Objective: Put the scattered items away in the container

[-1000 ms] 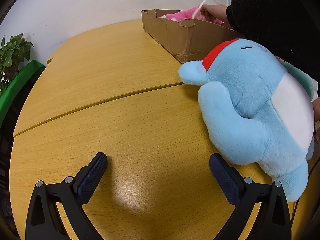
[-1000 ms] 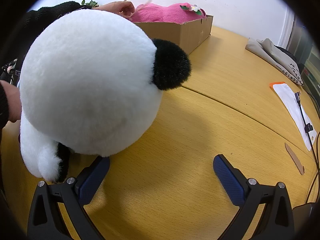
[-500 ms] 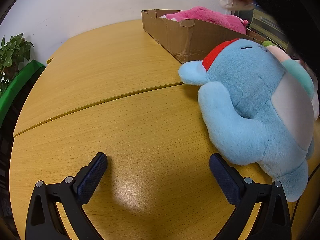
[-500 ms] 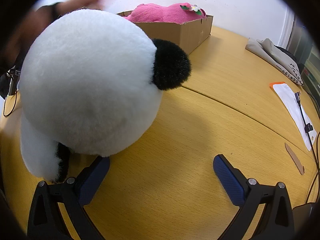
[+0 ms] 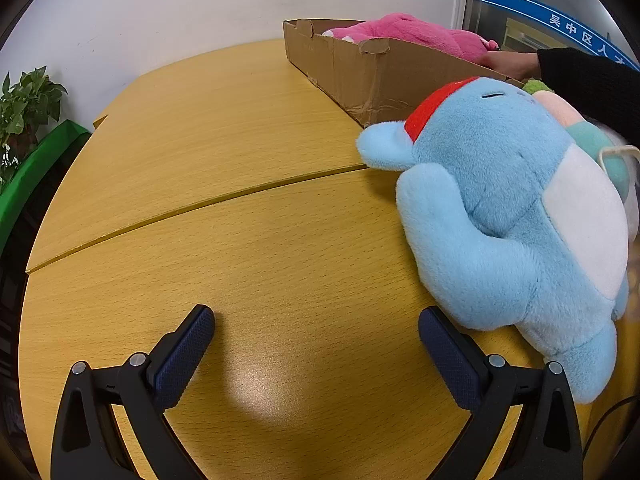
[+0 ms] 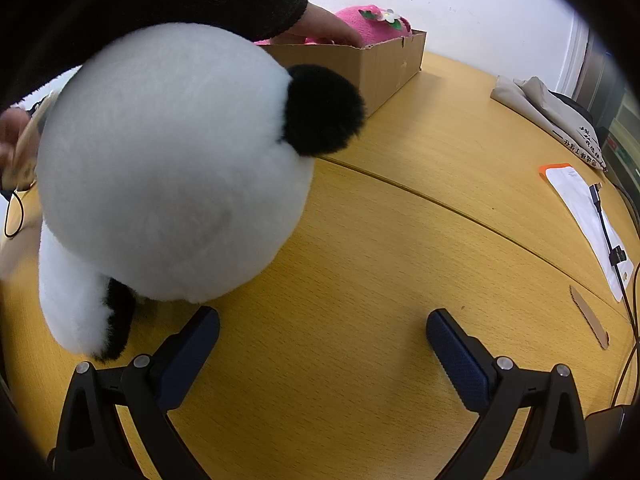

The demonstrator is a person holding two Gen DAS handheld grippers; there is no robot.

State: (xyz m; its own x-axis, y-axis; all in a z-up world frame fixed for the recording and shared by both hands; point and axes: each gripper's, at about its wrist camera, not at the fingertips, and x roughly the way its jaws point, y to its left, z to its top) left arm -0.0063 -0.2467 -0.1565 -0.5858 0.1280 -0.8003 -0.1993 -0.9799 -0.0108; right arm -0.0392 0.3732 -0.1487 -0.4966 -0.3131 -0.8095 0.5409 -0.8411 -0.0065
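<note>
Fingers on my left gripper (image 5: 316, 338) stand wide apart over the bare desk (image 5: 224, 152), holding nothing; the blue plush (image 5: 516, 216) lies just past my right-side finger, touching it. My right gripper (image 6: 322, 338) is spread open and empty too, with the panda plush (image 6: 172, 164) resting on the desk just ahead of its left-side finger. Farther ahead sits the cardboard box (image 5: 360, 68) holding a pink plush (image 5: 404, 32), where a person's hand (image 6: 320, 26) reaches in.

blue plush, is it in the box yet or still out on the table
Out. The blue plush lies on the table, just in front of the cardboard box, which holds only a pink plush.
</note>
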